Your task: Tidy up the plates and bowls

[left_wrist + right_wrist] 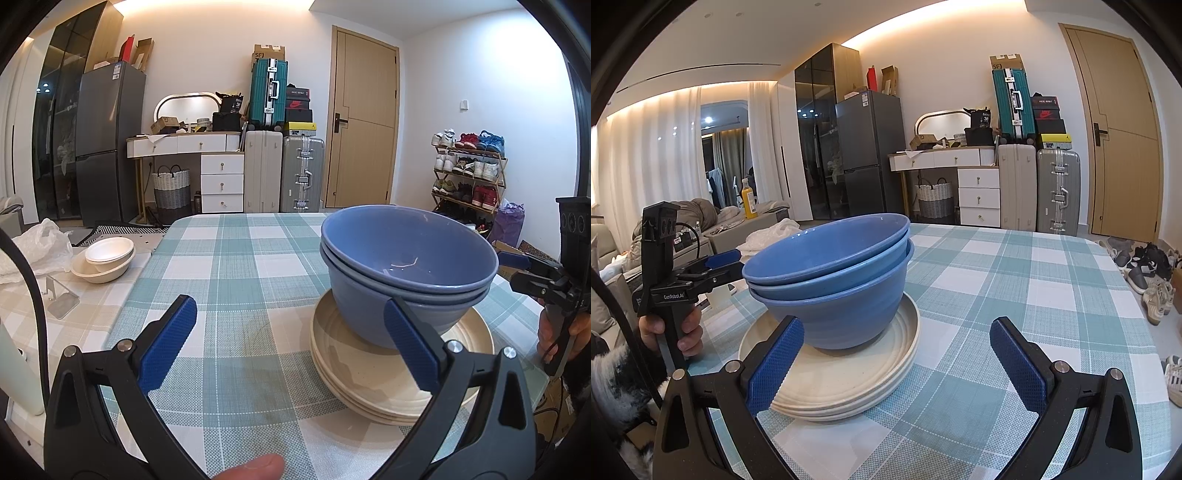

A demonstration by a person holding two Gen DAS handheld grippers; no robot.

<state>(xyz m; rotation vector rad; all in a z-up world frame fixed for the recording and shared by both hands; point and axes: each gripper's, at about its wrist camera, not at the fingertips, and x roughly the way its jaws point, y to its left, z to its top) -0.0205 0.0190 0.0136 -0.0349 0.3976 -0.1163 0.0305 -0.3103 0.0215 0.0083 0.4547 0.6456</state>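
I'm in a lived-in home: beyond my bench (236, 258) with its checked cloth stand a fridge (107, 140), a white dressing desk (192, 147) beside it, stacked suitcases (284, 170), a door (364, 118) and a shoe rack (469, 173).

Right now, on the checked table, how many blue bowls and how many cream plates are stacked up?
Blue bowls: 3, nested, standing on the plates.
Cream plates: 3 by the rims visible at the edge, though the count is hard to be sure of.
Total: 6 in one stack.
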